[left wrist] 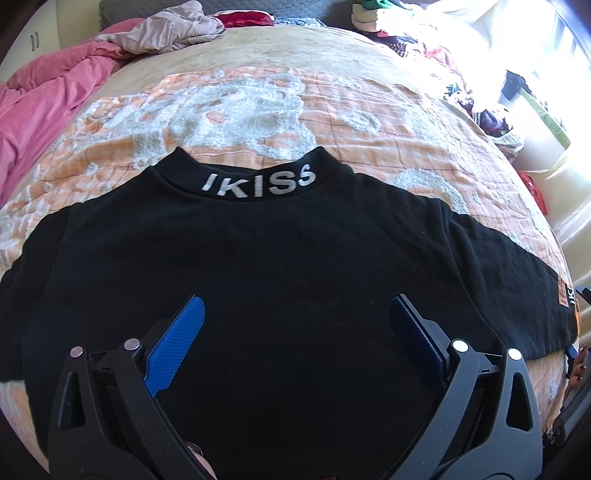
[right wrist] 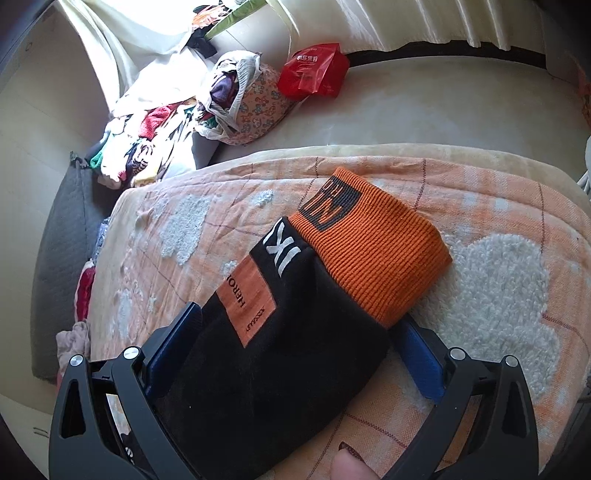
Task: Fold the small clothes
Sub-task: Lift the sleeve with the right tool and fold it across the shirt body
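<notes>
- Left wrist view: left gripper (left wrist: 295, 332) hovering low over the middle of the black sweatshirt (left wrist: 258, 266), jaws spread wide, gripping nothing; blue pads (left wrist: 177, 347) angling outward to either side of the garment's chest.
- Lying flat, front or back side up impossible to tell, on the orange-and-white quilt (left wrist: 369, 125), collar (left wrist: 258, 181) lettered "IKISS" pointing away from the camera; sleeves reaching out toward both edges of the view.
- Sitting beyond the quilt: pink bedding (left wrist: 48, 96) at far left, heap of clothes (left wrist: 384, 18) at the bed's far end.
- Right wrist view: right gripper (right wrist: 299, 339) straddling the sleeve (right wrist: 280, 350) near its end, jaws spread to either side of the fabric and not pinching it; whether the pads are touching the cloth cannot be told.
- Orange ribbed cuff (right wrist: 373, 251) projecting just past the fingertips, resting on the quilt; orange patch (right wrist: 247, 299) showing on the black fabric between the jaws.
- Thumb (right wrist: 351, 467) showing at the bottom edge.
- Red bag (right wrist: 314, 70) and pile of clothing (right wrist: 155, 140) lying well beyond the quilt.
</notes>
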{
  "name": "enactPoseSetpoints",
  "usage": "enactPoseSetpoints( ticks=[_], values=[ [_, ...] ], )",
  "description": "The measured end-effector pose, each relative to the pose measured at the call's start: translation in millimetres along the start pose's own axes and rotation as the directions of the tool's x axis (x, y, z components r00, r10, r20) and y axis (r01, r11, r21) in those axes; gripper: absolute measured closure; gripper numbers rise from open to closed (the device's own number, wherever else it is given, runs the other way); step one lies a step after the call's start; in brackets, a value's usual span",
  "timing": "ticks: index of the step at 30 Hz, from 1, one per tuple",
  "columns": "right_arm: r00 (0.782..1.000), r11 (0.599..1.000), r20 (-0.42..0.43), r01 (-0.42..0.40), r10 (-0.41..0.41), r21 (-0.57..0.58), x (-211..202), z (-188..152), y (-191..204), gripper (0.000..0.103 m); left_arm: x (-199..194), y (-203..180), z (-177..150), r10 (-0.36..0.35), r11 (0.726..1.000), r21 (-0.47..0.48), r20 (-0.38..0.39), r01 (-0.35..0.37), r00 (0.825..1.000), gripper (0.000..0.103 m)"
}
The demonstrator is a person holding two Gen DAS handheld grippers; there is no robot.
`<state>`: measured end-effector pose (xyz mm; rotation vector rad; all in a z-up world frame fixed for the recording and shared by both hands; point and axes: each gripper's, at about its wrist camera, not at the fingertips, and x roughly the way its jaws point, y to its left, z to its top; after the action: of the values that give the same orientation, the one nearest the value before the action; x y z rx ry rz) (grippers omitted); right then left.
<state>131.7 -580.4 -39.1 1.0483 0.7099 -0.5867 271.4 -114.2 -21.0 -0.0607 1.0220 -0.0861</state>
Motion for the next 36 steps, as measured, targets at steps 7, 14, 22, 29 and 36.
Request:
enactPoseSetpoints(
  ticks=[7,14,22,29,36],
  values=[
    [1.000,0.998,0.030,-0.004,0.006,-0.060,-2,1,6,0.029,-22,29,1,-0.007,1.000,-0.026,0.044,0.008,0.999,0.009],
    [0.987,0.989,0.063,-0.150,0.151,-0.012,-14,3,0,0.080,-33,57,1,-0.023,0.994,-0.105,0.061,0.030,0.998,0.009],
    [0.939,0.935,0.080,-0.319,0.334,-0.157,-45,-10,40,0.082,-39,68,0,-0.081,0.984,-0.152,0.063,0.090,0.995,0.009],
    [0.881,0.823,0.046,-0.420,0.471,-0.382,-77,-40,91,0.083,-47,69,-4,-0.139,0.971,-0.184,0.071,0.150,0.988,0.009],
    [0.821,0.695,-0.086,-0.530,0.565,-0.487,-86,-80,127,0.083,-54,65,-12,-0.180,0.961,-0.201,0.073,0.191,0.981,0.009]
  ],
)
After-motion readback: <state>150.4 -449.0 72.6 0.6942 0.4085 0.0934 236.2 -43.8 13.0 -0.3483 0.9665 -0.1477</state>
